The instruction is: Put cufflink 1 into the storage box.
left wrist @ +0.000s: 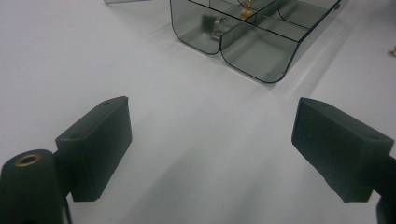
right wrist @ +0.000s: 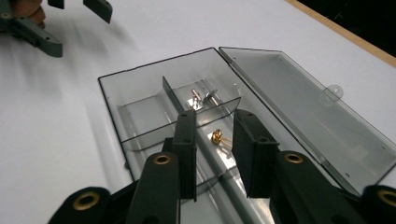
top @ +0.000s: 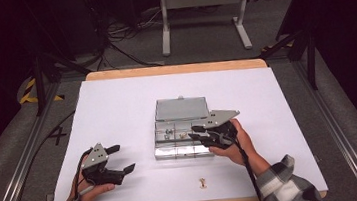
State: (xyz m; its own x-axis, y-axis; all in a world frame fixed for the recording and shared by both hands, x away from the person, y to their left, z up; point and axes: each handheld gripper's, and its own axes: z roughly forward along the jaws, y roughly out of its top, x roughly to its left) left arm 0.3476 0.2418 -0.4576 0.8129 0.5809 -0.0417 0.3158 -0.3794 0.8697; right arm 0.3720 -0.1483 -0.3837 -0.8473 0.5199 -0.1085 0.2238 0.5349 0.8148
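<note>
A white sheet covers the table, whose pale wooden edge shows along the far and near sides. Around it lies grey carpet; a white metal frame stands beyond, cables trail across the floor, and yellow-black tape marks the floor at the left. The rest of the room is dark.

A clear plastic box sits mid-table, its lid folded flat away from the person. Dividers split it into compartments. In the right gripper view a brass part lies in one compartment and silver parts in the next (what kind cannot be made out). Another small brass piece lies loose on the sheet near the front edge, well apart from the box.

The right gripper hangs over the box's right half, jaws partly apart with nothing clamped; the brass part lies below the gap, untouched. The left gripper rests over bare sheet left of the box, jaws spread wide and empty.

The high view cuts both forearms, in checked sleeves, at its lower edge. The left gripper view crops the box at the top, so only its near rounded corners show. The box's near compartments are hard to read through glare. No writing or label is legible; a dark cross-like mark on the floor at the left cannot be read.
</note>
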